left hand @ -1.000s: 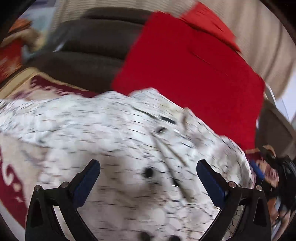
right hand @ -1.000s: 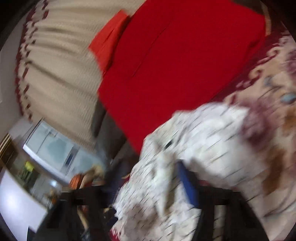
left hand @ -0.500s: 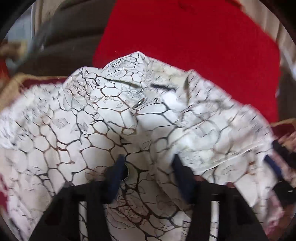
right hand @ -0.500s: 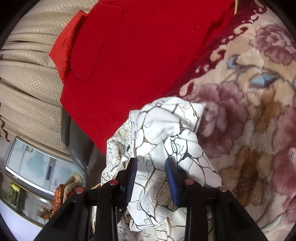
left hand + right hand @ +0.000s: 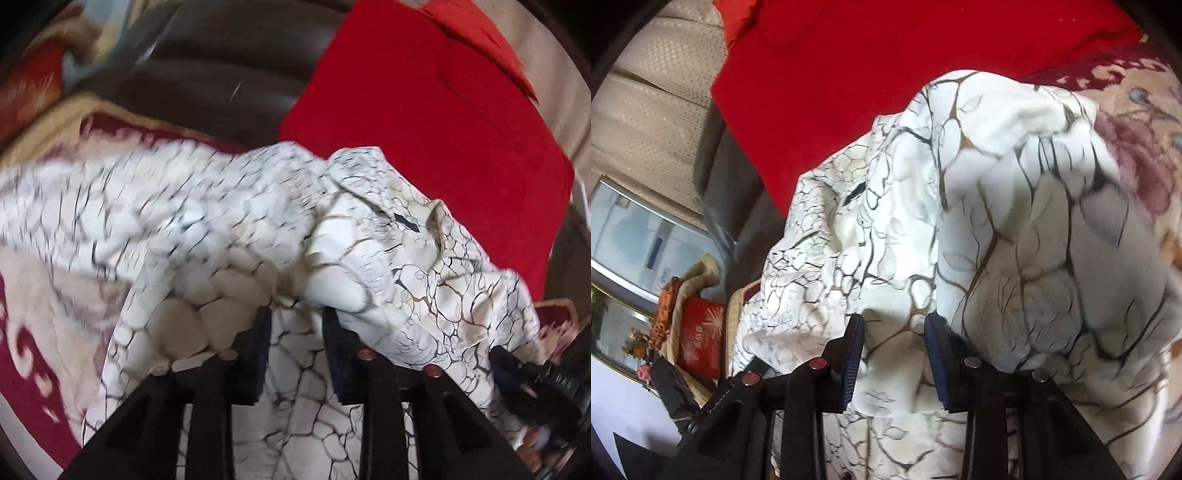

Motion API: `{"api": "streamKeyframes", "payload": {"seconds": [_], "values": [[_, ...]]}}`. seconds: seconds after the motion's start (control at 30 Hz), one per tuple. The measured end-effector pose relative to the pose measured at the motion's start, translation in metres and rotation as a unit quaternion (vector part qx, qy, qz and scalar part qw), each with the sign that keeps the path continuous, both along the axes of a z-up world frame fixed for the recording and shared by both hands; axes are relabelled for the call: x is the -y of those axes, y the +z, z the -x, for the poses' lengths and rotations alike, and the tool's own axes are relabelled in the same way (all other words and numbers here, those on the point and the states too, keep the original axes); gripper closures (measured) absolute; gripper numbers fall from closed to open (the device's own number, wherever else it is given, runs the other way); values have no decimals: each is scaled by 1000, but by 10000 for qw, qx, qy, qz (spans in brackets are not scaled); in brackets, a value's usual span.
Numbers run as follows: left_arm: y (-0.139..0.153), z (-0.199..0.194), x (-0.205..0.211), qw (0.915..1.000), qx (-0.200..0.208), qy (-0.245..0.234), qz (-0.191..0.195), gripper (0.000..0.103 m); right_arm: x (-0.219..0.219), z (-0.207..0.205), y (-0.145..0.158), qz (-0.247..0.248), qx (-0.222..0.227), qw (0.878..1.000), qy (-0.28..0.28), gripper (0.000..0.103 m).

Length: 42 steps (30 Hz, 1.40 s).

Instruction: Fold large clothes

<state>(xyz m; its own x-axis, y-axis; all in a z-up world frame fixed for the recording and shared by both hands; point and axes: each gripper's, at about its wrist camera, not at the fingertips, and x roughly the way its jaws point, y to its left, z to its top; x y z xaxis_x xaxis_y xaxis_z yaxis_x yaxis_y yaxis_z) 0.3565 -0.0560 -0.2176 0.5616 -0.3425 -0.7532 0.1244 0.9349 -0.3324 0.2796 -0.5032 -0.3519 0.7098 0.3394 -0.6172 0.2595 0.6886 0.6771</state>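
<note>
2 claws, left claw (image 5: 295,314) and right claw (image 5: 894,325), each pinch 1 white garment (image 5: 424,280).

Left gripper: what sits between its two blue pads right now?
In the left wrist view, a bunched fold of the white crackle-print garment fills the gap of the left gripper; both pads press on it.

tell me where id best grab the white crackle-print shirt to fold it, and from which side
Grip the white crackle-print shirt at bunched edge fabric, coming from above and behind, as both grippers do now. The left gripper and the right gripper each pinch a raised ridge of cloth. Those thick gathered folds probably give the pads more to bite than the flat single layer on the floral blanket.
</note>
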Motion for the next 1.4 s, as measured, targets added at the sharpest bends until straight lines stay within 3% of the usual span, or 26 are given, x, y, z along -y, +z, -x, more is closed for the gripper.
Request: {"api": "streamKeyframes", "payload": {"seconds": [0.03,0.1,0.2,0.3,0.33,0.43,0.53,0.6,0.63,0.67,0.73,0.83,0.93,0.97,1.03,1.13,1.2,1.3,1.4], "values": [[-1,-1,-6,9996,-99,-12,257,58,-2,2,3,-68,93,9999,37,65],[-5,0,-12,9981,-121,39,601,37,-6,7,11,-92,323,9994,35,65],[-2,3,-14,9939,70,9,1100,27,-13,10,18,121,507,9986,58,65],[2,3,-9,9914,136,-201,1286,27,-21,-4,2,148,-95,9996,212,65],[1,1,-8,9915,113,-182,1280,27,-23,-9,-7,119,-274,9993,226,66],[2,0,-9,9930,316,66,1133,27,-21,-8,-1,-16,-100,9998,162,65],[-7,-6,11,9998,168,-32,124,27,-26,-1,16,-8,516,9982,304,65],[-21,-11,18,9996,-143,-126,-197,27,-38,-4,21,140,625,9966,521,65],[-22,-12,16,9996,-180,-118,-162,27,-42,-8,15,95,492,9967,632,60],[-20,-10,9,9998,-170,-104,-28,27,-46,-17,3,-63,185,9968,771,46],[-7,-6,-13,9995,-120,-14,277,27,-50,-25,-12,-224,-114,9967,767,46],[17,4,-56,9979,138,323,550,27,-54,-23,1,-117,89,9972,739,44],[37,7,-123,9917,364,966,766,25,-54,-22,6,-126,226,9976,639,44],[38,6,-150,9876,360,1267,851,20,-53,-22,5,-155,242,9977,610,44],[35,2,-212,9762,232,1860,1092,18,-54,-23,3,-170,253,9978,584,44],[22,-15,-290,9638,-6,2464,1020,18,-57,-22,6,-118,291,9976,622,43],[13,-25,-327,9563,-51,2708,1105,18,-62,-27,8,-38,402,9970,655,43],[-21,-47,-378,9370,-453,2997,1734,18,-56,-21,11,16,539,9968,592,43],[-45,-62,-395,9239,-638,3104,2147,18,-52,-20,12,-35,637,9965,531,43]]}}
